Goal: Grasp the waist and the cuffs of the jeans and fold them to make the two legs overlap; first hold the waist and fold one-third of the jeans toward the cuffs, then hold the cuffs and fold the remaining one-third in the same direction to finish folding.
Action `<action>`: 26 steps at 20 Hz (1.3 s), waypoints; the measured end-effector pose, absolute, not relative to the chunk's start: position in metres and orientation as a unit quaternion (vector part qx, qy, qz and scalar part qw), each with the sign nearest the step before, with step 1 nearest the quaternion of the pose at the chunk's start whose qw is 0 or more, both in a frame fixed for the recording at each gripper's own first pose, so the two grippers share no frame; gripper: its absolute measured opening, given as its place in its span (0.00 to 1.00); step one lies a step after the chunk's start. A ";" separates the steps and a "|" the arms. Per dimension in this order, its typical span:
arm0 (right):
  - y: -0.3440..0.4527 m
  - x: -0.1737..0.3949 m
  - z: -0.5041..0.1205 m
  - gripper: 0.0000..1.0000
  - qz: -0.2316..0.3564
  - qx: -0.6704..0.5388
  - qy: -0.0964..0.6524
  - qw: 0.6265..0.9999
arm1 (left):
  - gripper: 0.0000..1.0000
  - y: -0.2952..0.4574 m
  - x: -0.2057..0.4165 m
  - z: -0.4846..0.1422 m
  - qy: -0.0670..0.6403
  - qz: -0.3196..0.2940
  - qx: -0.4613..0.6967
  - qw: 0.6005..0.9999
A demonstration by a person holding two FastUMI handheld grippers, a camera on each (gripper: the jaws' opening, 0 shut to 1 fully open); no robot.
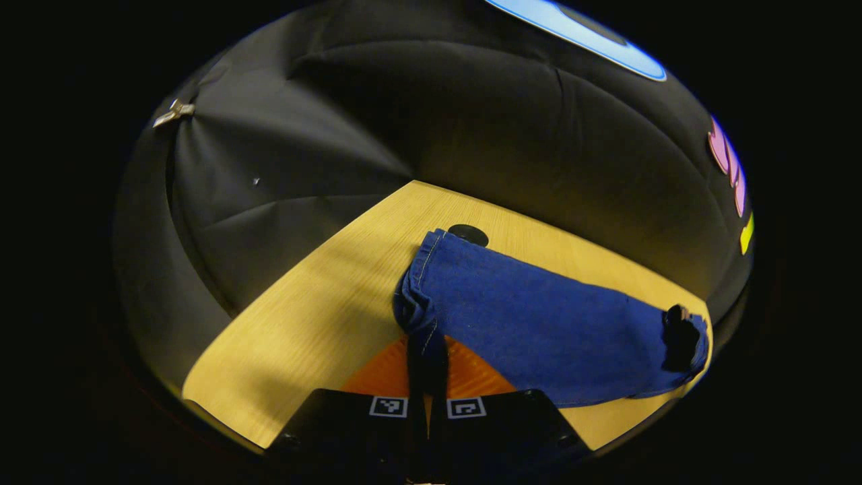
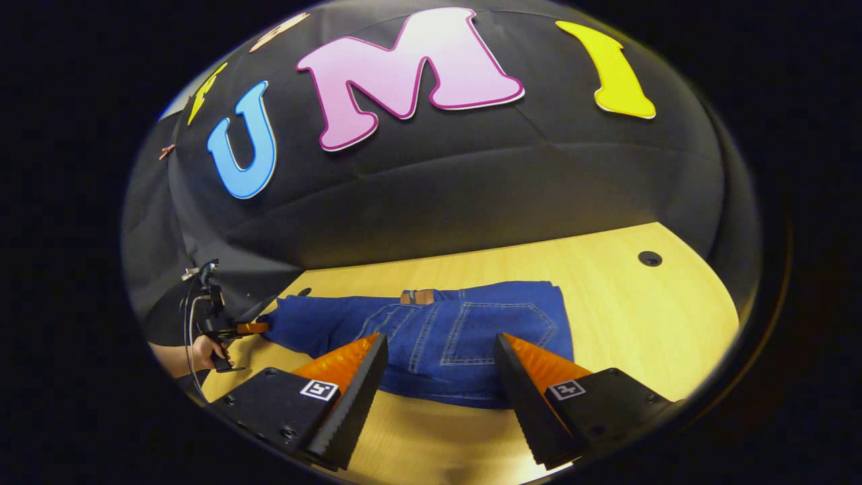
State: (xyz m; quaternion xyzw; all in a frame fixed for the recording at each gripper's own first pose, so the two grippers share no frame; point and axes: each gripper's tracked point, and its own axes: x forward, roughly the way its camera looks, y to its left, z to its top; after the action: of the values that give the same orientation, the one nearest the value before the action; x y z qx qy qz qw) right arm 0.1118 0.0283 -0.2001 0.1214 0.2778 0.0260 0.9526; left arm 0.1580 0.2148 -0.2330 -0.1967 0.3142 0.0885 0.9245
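Observation:
Blue jeans (image 1: 539,316) lie flat along the wooden table (image 1: 316,303), legs together. My left gripper (image 1: 427,367) is shut on the cuff end (image 1: 421,316), with a strip of denim pinched between its fingers. In the right gripper view the jeans (image 2: 444,330) stretch from the waist end with a back pocket (image 2: 505,330) and a leather patch (image 2: 417,296) to the cuffs on the left. My right gripper (image 2: 438,377) hovers open just in front of the waist end, touching nothing. Far left, a hand (image 2: 202,350) holds the left gripper (image 2: 236,329) at the cuffs.
The table (image 2: 660,316) has a round cable hole (image 2: 650,258) at the right, and another hole (image 1: 468,234) sits just past the cuffs. Black cloth walls close the booth behind the table. A dark shape (image 1: 680,337) rests at the jeans' far end.

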 end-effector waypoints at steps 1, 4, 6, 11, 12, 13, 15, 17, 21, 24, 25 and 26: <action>0.019 0.109 -0.197 0.97 0.018 0.117 0.275 0.954 | 0.07 0.215 0.156 -0.231 0.310 0.105 -0.216 0.920; -0.007 0.103 -0.189 0.97 -0.004 0.110 0.266 0.958 | 0.06 0.214 0.163 -0.222 0.282 0.143 -0.249 0.915; -0.026 0.097 -0.184 0.97 -0.018 0.107 0.263 0.959 | 0.06 0.211 0.168 -0.203 0.262 0.138 -0.239 0.925; -0.073 0.072 -0.168 0.97 -0.064 0.111 0.261 0.957 | 0.06 0.168 0.173 -0.096 0.201 0.090 -0.230 0.948; -0.082 0.067 -0.163 0.96 -0.071 0.110 0.261 0.956 | 0.10 0.155 0.178 -0.070 0.186 0.079 -0.227 0.953; -0.090 0.064 -0.157 0.96 -0.079 0.108 0.259 0.956 | 0.06 0.141 0.180 -0.044 0.173 0.064 -0.217 0.959; -0.109 0.054 -0.143 0.96 -0.094 0.104 0.253 0.957 | 0.06 0.110 0.171 -0.003 0.148 0.048 -0.171 0.973; -0.126 0.044 -0.130 0.96 -0.108 0.103 0.250 0.957 | 0.06 0.071 0.154 0.031 0.134 0.019 -0.154 0.979; -0.164 0.021 -0.113 0.96 -0.152 0.098 0.244 0.953 | 0.06 -0.049 0.162 0.057 0.137 -0.045 -0.144 0.979; -0.179 0.001 -0.105 0.96 -0.168 0.111 0.242 0.949 | 0.06 -0.128 0.159 0.060 0.151 -0.096 -0.150 0.972; -0.185 -0.005 -0.106 0.96 -0.175 0.115 0.241 0.948 | 0.06 -0.151 0.159 0.056 0.160 -0.111 -0.148 0.970; -0.192 -0.012 -0.106 0.96 -0.182 0.119 0.242 0.946 | 0.06 -0.174 0.161 0.049 0.171 -0.125 -0.146 0.966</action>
State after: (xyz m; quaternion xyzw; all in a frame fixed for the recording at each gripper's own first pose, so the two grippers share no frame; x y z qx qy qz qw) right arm -0.0119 -0.1923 -0.1062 0.1189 0.2421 -0.1817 0.9456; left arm 0.1607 -0.1735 0.0494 -0.1463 0.1709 -0.1247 0.9664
